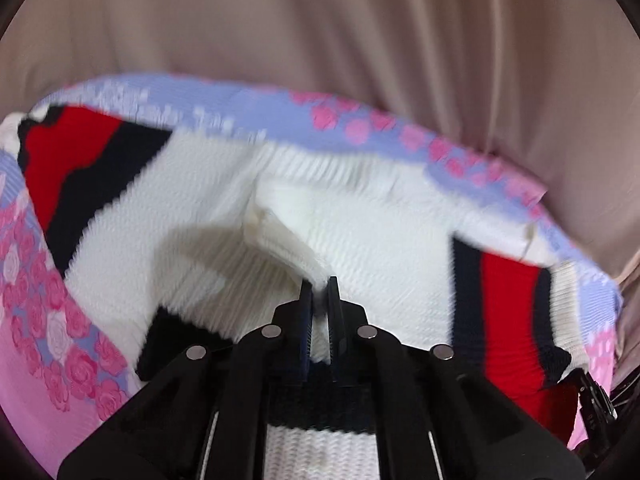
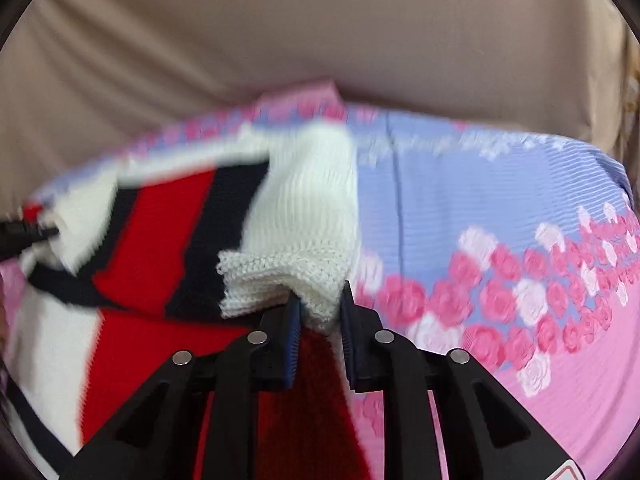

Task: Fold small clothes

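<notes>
- While both frames are blurred, the left gripper (image 1: 320, 286) can be seen with its jaws drawn close on a pinch of white knit, holding the sweater (image 1: 360, 216) at the middle of the left wrist view.
- From that pinch the sweater spreads outward: a red-and-navy striped sleeve lies toward 10 o'clock, another striped part with a ribbed cuff toward 4 o'clock, and a navy band runs under the fingers at 6 o'clock.
- Under the sweater lies a floral cloth (image 1: 248, 98), lilac with pink roses, showing along the rim from 8 o'clock round to 3 o'clock.
- Behind it, a beige draped backdrop (image 1: 320, 20) fills the view from 9 through 12 to 3 o'clock.
- At about 4 o'clock near the frame edge, a black gripper tip touches the striped cuff; its details are too small to tell.
- On the right wrist view, the right gripper (image 2: 320, 300) has its jaws partly closed, pinching a bunched white knit edge of the sweater (image 2: 308, 208), which rises toward 12 o'clock.
- Red and navy stripes stretch from the grip toward 9 o'clock, and red knit hangs at 6 o'clock.
- Floral cloth (image 2: 500, 208) covers the side from 1 to 5 o'clock, with the beige backdrop (image 2: 320, 32) above.
</notes>
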### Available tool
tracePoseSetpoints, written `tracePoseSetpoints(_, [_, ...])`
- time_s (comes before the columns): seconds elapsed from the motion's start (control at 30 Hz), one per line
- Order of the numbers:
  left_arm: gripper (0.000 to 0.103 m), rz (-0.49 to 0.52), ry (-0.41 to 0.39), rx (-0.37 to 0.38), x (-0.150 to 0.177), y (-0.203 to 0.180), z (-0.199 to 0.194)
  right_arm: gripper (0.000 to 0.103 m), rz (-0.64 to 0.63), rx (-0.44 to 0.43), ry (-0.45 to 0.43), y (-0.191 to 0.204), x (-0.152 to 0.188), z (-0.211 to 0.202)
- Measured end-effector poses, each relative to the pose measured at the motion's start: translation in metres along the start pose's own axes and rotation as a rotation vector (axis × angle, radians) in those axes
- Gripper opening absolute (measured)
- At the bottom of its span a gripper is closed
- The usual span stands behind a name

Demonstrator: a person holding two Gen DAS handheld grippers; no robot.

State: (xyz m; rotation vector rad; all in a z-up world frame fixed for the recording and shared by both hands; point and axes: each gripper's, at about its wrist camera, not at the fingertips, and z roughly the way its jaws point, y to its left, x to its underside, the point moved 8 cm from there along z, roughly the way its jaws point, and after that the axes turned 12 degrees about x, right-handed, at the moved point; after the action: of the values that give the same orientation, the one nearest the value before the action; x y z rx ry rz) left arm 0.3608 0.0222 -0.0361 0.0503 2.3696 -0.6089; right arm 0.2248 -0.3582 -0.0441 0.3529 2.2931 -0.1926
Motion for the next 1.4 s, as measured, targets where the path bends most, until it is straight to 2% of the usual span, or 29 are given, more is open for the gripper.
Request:
tracePoseSetpoints(0.03, [0.006, 0.016, -0.016, 0.002, -0.002, -0.003, -0.005, 0.014, 0.040, 0.012, -0.045, -0.012, -0.008, -0.009])
tracePoseSetpoints(0.07, [0.006, 0.033, -0.018, 0.011, -0.001, -0.007, -0.007, 0.014, 0.071, 0.030, -0.053, -0.020, -0.010, -0.010])
tracePoseSetpoints(0.1, [0.007, 0.039, -0.003, 0.021, 0.004, -0.009, -0.003, 0.013, 0.098, 0.053, -0.016, -0.032, -0.004, 0.000])
tracePoseSetpoints(0.17, [0.007, 0.053, 0.068, 0.010, 0.021, -0.008, 0.017, 0.014, 0.072, 0.081, 0.125, -0.039, 0.021, 0.034])
tracePoseSetpoints(0.2, [0.006, 0.058, 0.106, -0.018, 0.033, -0.003, 0.031, 0.014, 0.072, 0.065, 0.115, -0.039, 0.026, 0.036])
tracePoseSetpoints(0.27, [0.008, 0.084, 0.061, -0.040, 0.039, -0.002, 0.032, 0.014, 0.074, 0.059, 0.115, -0.041, 0.021, 0.024])
tracePoseSetpoints(0.33, [0.009, 0.093, 0.062, -0.046, 0.040, -0.003, 0.030, 0.014, 0.117, 0.047, 0.078, -0.046, 0.012, 0.003])
tracePoseSetpoints(0.4, [0.009, 0.099, 0.062, -0.050, 0.041, -0.003, 0.031, 0.019, 0.135, 0.071, 0.005, -0.049, 0.000, -0.018])
tracePoseSetpoints(0.43, [0.009, 0.102, 0.059, -0.054, 0.041, -0.003, 0.032, 0.024, 0.131, 0.076, -0.025, -0.046, -0.006, -0.025])
tracePoseSetpoints(0.5, [0.009, 0.117, 0.049, -0.069, 0.042, -0.005, 0.034, 0.023, 0.088, 0.040, -0.048, -0.026, -0.014, -0.030])
tracePoseSetpoints(0.53, [0.009, 0.124, 0.046, -0.078, 0.042, -0.007, 0.037, 0.023, 0.063, 0.023, -0.034, -0.015, -0.016, -0.023])
tracePoseSetpoints(0.6, [0.010, 0.134, 0.041, -0.088, 0.043, -0.010, 0.034, 0.017, -0.011, 0.037, 0.066, 0.000, -0.003, 0.013])
tracePoseSetpoints(0.63, [0.012, 0.134, 0.042, -0.084, 0.043, -0.009, 0.031, 0.011, -0.039, 0.069, 0.126, 0.001, 0.009, 0.035])
tracePoseSetpoints(0.7, [0.021, 0.110, 0.041, -0.055, 0.041, -0.002, 0.015, 0.010, -0.063, 0.109, 0.095, 0.004, 0.009, 0.034])
tracePoseSetpoints(0.73, [0.037, 0.092, 0.015, -0.043, 0.036, 0.006, 0.002, 0.011, -0.063, 0.125, 0.093, 0.005, 0.009, 0.027])
tracePoseSetpoints(0.77, [0.048, 0.076, -0.022, -0.041, 0.029, 0.018, -0.015, 0.021, -0.055, 0.126, 0.072, 0.008, 0.008, 0.012])
tracePoseSetpoints(0.8, [0.072, 0.062, -0.054, -0.049, 0.022, 0.030, -0.027, 0.026, -0.057, 0.104, 0.053, 0.013, 0.009, -0.002])
tracePoseSetpoints(0.83, [0.086, 0.038, -0.094, -0.068, 0.014, 0.047, -0.041, 0.028, -0.072, 0.081, 0.037, 0.021, 0.016, -0.018])
tracePoseSetpoints(0.87, [0.089, 0.007, -0.134, -0.096, 0.005, 0.069, -0.055, 0.031, -0.083, 0.065, 0.032, 0.026, 0.024, -0.028])
tracePoseSetpoints(0.93, [0.090, -0.067, -0.178, -0.150, -0.011, 0.116, -0.075, 0.039, -0.100, 0.024, 0.034, 0.038, 0.047, -0.050])
tracePoseSetpoints(0.97, [0.090, -0.141, -0.203, -0.177, -0.021, 0.151, -0.085, 0.042, -0.101, -0.013, 0.047, 0.047, 0.063, -0.061])
tracePoseSetpoints(1.03, [0.090, -0.276, -0.239, -0.190, -0.033, 0.207, -0.095, 0.043, -0.084, -0.097, 0.078, 0.062, 0.094, -0.076])
tracePoseSetpoints(1.17, [0.086, -0.482, -0.271, -0.203, -0.048, 0.302, -0.104, 0.044, -0.087, -0.132, 0.090, 0.085, 0.126, -0.095])
tracePoseSetpoints(1.23, [0.082, -0.541, -0.306, -0.193, -0.057, 0.331, -0.108, 0.050, -0.093, -0.130, 0.092, 0.090, 0.133, -0.094])
tracePoseSetpoints(1.3, [0.079, -0.588, -0.322, -0.140, -0.066, 0.349, -0.105, 0.051, -0.104, -0.110, 0.079, 0.094, 0.134, -0.095])
tracePoseSetpoints(1.33, [0.074, -0.602, -0.317, -0.108, -0.069, 0.354, -0.101, 0.056, -0.101, -0.112, 0.081, 0.094, 0.134, -0.095])
tracePoseSetpoints(1.4, [0.064, -0.616, -0.315, -0.083, -0.076, 0.361, -0.094, 0.057, -0.101, -0.109, 0.089, 0.096, 0.135, -0.090])
